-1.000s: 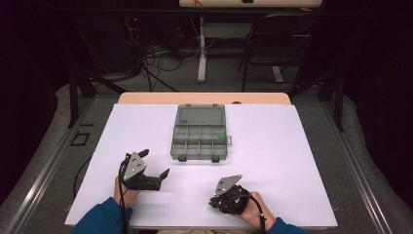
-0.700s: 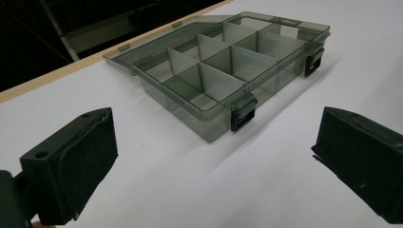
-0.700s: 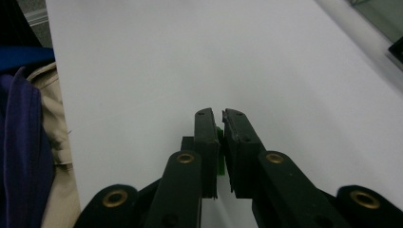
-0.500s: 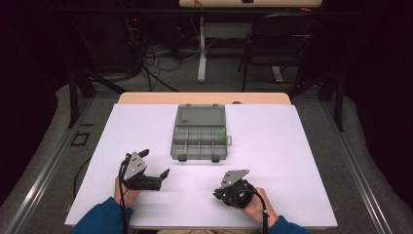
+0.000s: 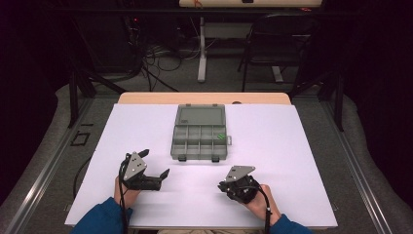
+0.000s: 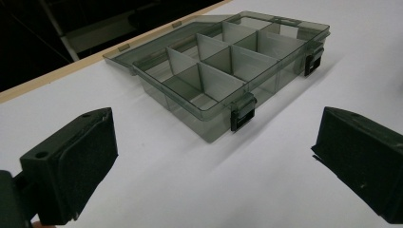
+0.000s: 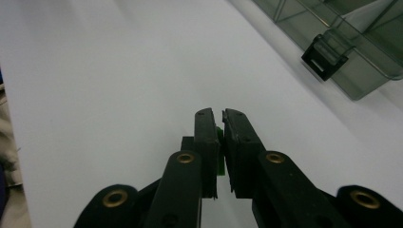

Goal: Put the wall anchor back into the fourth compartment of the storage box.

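Note:
A smoky clear organizer box [image 5: 199,134] lies open in the middle of the white table, its lid flat behind it. One compartment at its right holds a small green piece [image 5: 221,137]. My left gripper [image 5: 155,163] rests near the front left with its jaws wide open and nothing between them. In the left gripper view the box [image 6: 228,61] lies ahead of the left gripper [image 6: 214,142]. My right gripper [image 5: 226,187] sits at the front right. In the right gripper view the right gripper [image 7: 222,114] is shut on a small green piece [image 7: 219,152] just above the table.
White sheet [image 5: 292,146] covers the table, with the wooden edge [image 5: 204,98] at the far side. A black latch [image 7: 325,59] of the box is at the upper right of the right gripper view. Beyond the table are chair legs, cables and dark floor.
The right hand has shifted slightly to the right and away from the front edge, jaws still closed. The left gripper has stayed where it was.

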